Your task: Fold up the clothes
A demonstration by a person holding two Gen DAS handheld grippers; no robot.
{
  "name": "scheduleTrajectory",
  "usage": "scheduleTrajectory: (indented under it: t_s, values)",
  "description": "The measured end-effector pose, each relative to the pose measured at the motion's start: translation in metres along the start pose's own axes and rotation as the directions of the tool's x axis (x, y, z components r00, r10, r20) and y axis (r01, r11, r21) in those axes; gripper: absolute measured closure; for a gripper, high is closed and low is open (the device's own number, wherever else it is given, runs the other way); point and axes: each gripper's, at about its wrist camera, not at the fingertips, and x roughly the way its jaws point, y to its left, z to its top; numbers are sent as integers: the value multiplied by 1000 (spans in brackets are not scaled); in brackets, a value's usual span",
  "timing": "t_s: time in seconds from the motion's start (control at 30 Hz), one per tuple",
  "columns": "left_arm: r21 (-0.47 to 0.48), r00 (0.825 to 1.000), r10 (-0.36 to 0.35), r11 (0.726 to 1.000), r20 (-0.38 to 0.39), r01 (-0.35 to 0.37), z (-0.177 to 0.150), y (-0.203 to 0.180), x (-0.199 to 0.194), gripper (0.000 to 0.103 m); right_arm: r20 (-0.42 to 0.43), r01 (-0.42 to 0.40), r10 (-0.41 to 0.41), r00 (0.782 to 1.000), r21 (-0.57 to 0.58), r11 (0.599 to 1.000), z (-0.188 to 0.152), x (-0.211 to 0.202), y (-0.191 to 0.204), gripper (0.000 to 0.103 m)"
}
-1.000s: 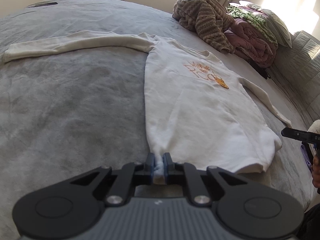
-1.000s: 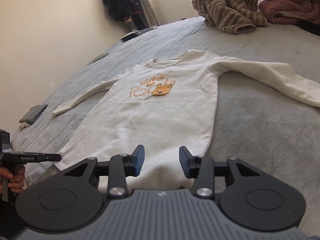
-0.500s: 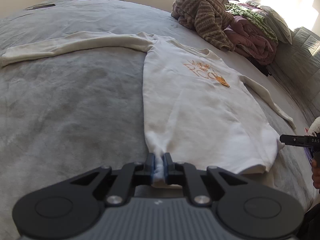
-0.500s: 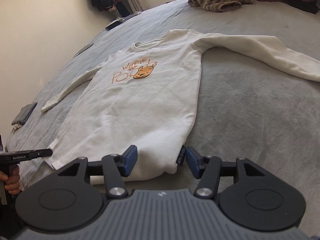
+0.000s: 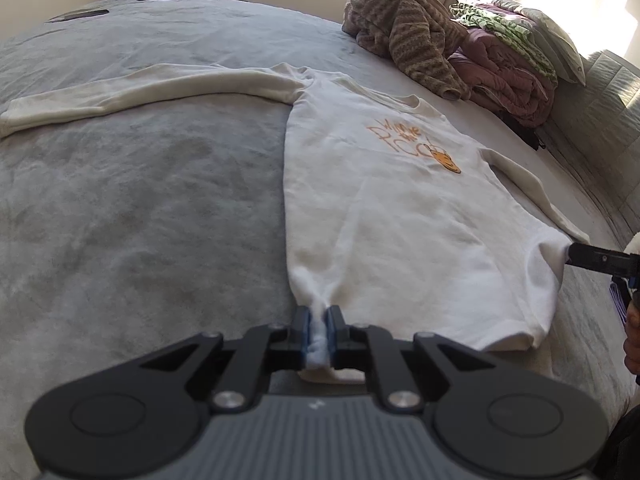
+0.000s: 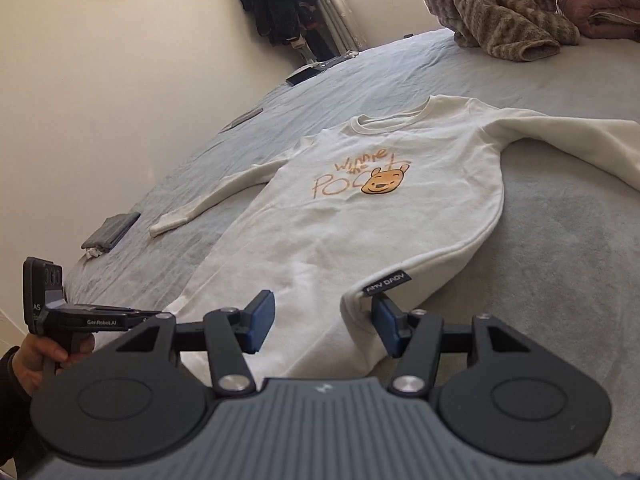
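A white long-sleeved sweatshirt (image 5: 400, 220) with an orange bear print lies face up, sleeves spread, on the grey bed cover (image 5: 140, 200). My left gripper (image 5: 318, 328) is shut on one corner of its hem, and the cloth bunches between the pads. In the right wrist view the sweatshirt (image 6: 360, 220) fills the middle. My right gripper (image 6: 323, 320) is open at the other hem corner. That corner, with its black label (image 6: 387, 281), lies between the jaws beside the right pad (image 6: 386, 326). The left pad touches nothing. The right gripper's tip (image 5: 592, 258) meets that corner in the left wrist view.
A brown striped blanket (image 5: 404, 40) and a stack of bedding with pillows (image 5: 516, 52) lie at the bed's far side. A folded grey cloth (image 6: 110, 232) and flat dark items (image 6: 304, 76) lie near the wall. A hand (image 6: 40, 356) holds the left gripper.
The right gripper has come up to the hem corner with the black label, and its jaws stand wider. The left gripper keeps its grip and has not moved.
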Motion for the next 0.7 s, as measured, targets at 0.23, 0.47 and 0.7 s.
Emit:
scheduleTrajectory:
  t_s: [0.23, 0.47, 0.7]
  values:
    - [3, 1000, -2, 1000, -2, 2, 0, 0, 1, 93, 60, -141, 145, 988, -70, 988, 4, 3, 26, 45]
    - [6, 1000, -4, 1000, -1, 4, 0, 0, 1, 93, 70, 58, -58, 996, -1, 998, 9, -2, 9, 44]
    - [17, 1000, 2, 1000, -3, -2, -1, -2, 1, 93, 23, 223, -227, 974, 116, 968, 8, -18, -25, 44]
